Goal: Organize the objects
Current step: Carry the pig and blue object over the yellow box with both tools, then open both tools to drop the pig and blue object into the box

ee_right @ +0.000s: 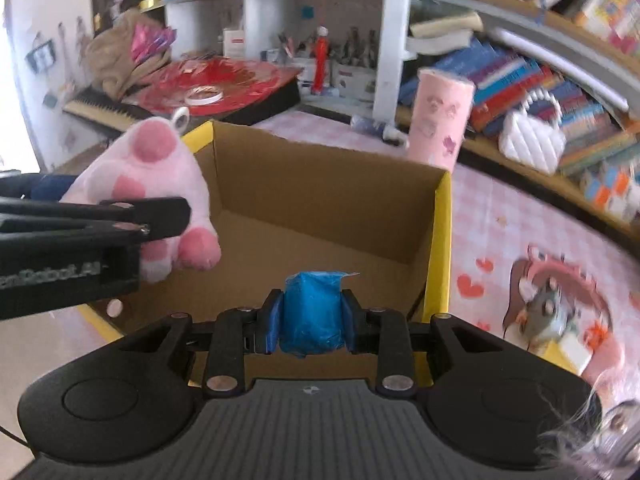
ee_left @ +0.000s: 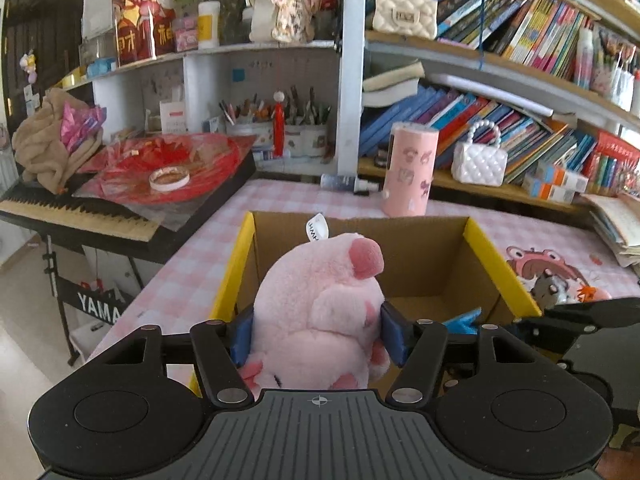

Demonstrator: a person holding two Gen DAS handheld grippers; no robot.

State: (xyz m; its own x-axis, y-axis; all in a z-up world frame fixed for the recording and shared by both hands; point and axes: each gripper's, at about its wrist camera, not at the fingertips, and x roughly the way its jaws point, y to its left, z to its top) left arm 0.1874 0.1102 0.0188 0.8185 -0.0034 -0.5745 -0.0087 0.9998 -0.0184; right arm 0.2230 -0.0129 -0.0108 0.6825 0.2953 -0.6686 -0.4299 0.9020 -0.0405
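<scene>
A pink plush pig (ee_left: 320, 312) sits squeezed between the blue pads of my left gripper (ee_left: 318, 336), held above the near edge of an open cardboard box (ee_left: 432, 256) with yellow flaps. The box interior looks bare. In the right wrist view the same pig (ee_right: 160, 184) hangs at the left over the box (ee_right: 320, 200), with the left gripper's black finger across it. My right gripper (ee_right: 312, 320) is shut on a small blue wrapped packet (ee_right: 312, 312), also over the box's near edge. That packet's tip (ee_left: 464, 320) peeks in at the lower right of the left wrist view.
The box stands on a pink checked tablecloth (ee_left: 192, 280). A pink printed cylinder (ee_left: 408, 168) and a small bottle (ee_left: 348, 184) stand behind it. A keyboard (ee_left: 80, 212) with red paper lies at the left. Bookshelves with white handbags (ee_left: 480, 160) fill the right.
</scene>
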